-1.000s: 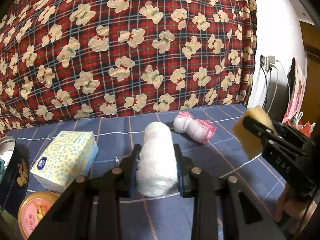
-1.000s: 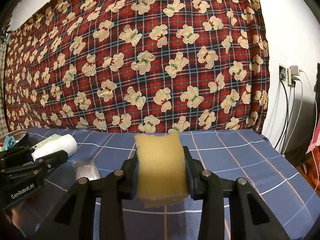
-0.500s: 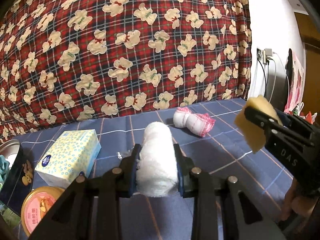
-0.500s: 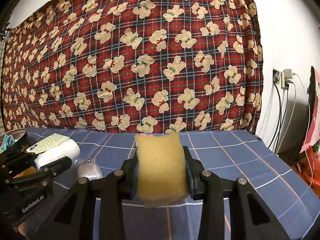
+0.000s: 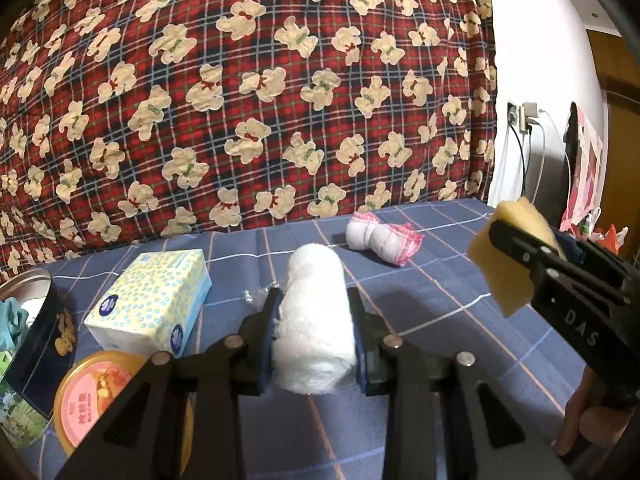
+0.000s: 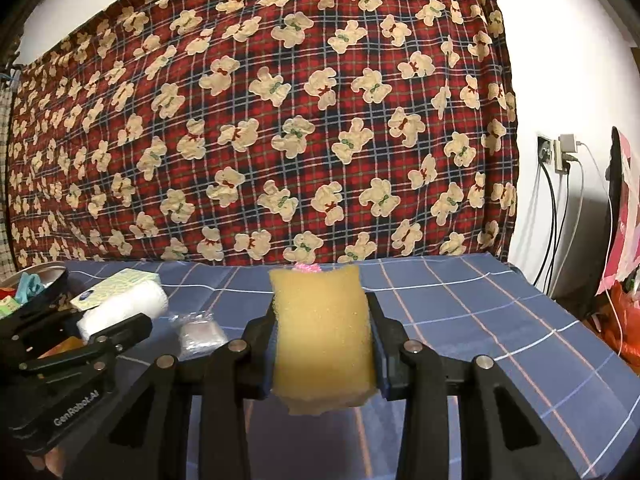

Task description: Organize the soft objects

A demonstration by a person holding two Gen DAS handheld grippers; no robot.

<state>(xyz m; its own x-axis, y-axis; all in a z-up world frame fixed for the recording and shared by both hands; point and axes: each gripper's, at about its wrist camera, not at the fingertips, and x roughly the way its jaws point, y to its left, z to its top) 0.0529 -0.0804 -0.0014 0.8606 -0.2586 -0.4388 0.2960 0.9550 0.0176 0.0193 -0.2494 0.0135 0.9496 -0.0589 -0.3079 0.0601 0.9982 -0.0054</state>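
My left gripper (image 5: 314, 340) is shut on a rolled white towel (image 5: 314, 316) and holds it above the blue checked table (image 5: 420, 304). My right gripper (image 6: 324, 344) is shut on a yellow sponge (image 6: 324, 340), also held above the table; it shows at the right of the left wrist view (image 5: 508, 264). A white and pink rolled cloth (image 5: 380, 236) lies on the table beyond the towel. The towel also shows at the left of the right wrist view (image 6: 124, 312).
A tissue box (image 5: 154, 300), a round dark tin (image 5: 36, 332) and an orange lidded cup (image 5: 92, 396) stand at the left. A small clear plastic packet (image 6: 198, 330) lies on the table. A teddy-bear plaid cloth (image 5: 240, 100) hangs behind. Wall sockets with cables (image 6: 556, 156) are at the right.
Both grippers have risen a little and shifted slightly, each keeping its hold. The table objects sit lower in the views. Nothing was let go.
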